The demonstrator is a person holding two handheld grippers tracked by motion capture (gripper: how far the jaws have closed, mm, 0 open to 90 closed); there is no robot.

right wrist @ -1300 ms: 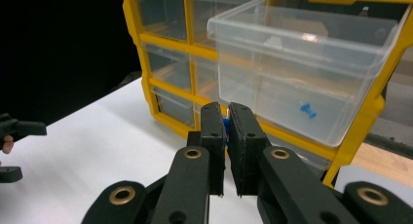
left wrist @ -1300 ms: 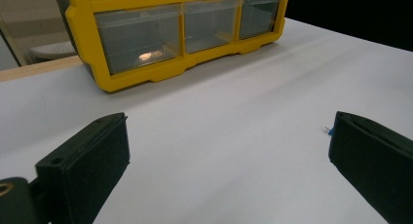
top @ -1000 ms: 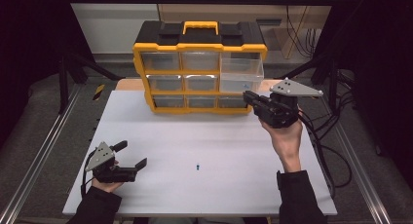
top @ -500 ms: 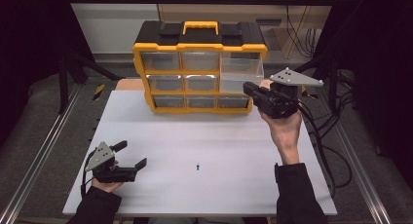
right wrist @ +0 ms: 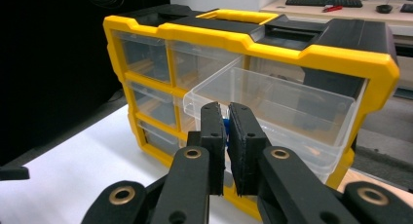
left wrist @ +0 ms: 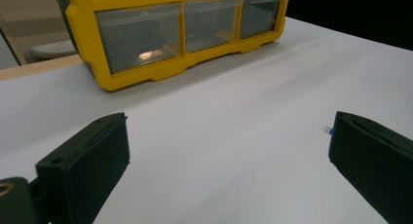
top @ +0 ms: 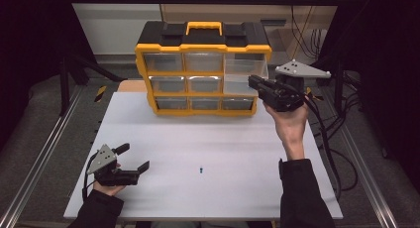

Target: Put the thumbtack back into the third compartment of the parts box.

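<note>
Right gripper [right wrist: 226, 118]: clamped on small blue part [right wrist: 225, 122], now raised to open top-right drawer [right wrist: 272, 104] of organiser [top: 203, 69]; drop imminent. Left gripper [top: 132, 157]: jaws apart, resting; second blue part [top: 201, 169] on table [top: 223, 139]

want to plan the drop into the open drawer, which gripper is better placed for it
Right. The right gripper is shut on a small blue part beside the open drawer; the left gripper rests open far away.
</note>
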